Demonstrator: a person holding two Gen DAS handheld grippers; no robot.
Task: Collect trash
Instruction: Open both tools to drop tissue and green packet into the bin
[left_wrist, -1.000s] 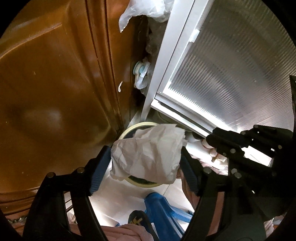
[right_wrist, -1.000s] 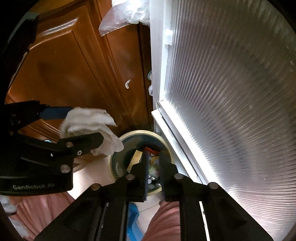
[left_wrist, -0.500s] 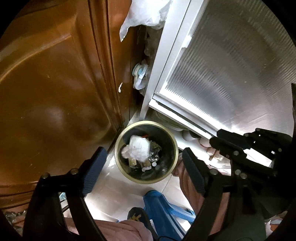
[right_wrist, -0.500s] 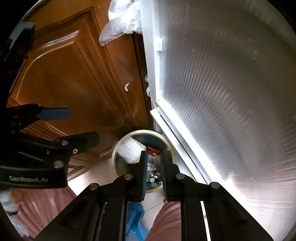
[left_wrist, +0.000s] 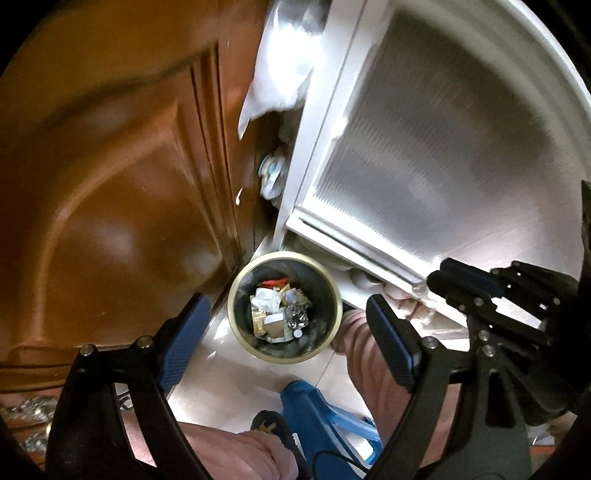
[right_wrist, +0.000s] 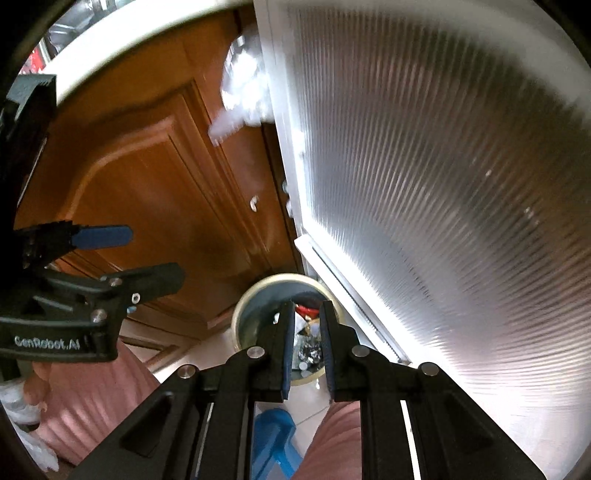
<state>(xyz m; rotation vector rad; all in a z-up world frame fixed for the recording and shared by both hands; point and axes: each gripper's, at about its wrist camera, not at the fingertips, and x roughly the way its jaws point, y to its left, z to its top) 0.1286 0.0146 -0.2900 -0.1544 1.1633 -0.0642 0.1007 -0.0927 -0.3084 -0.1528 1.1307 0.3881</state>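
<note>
Hanging above the floor in a narrow corner, the left claw (left_wrist: 284, 328) stood wide open with nothing between its blue-padded fingers (left_wrist: 186, 332). Straight below the gap sat the round wastebasket (left_wrist: 236, 295), cream at the rim and dark inside, resting on the pale tiled floor (left_wrist: 221, 384). The crumpled white tissue (left_wrist: 266, 298) lay inside it on top of other trash: a red scrap, brown card pieces and a bit of crinkled foil (left_wrist: 296, 316). The basket stood wedged between a brown wooden cabinet door (left_wrist: 110, 206) on one side and a white-framed ribbed glass door (left_wrist: 443, 155) on the other. A white plastic bag (left_wrist: 280, 77) hung in the gap above it.

The right claw (right_wrist: 307, 347) was nearly closed, a slim gap left between its pads, and it gripped nothing; through that gap the basket's contents showed. In the right wrist view the left claw appeared at the left edge, its fingers spread and empty. Pink-clad legs (left_wrist: 373, 354) and a blue slipper (left_wrist: 314, 410) of the person showed near the basket.
</note>
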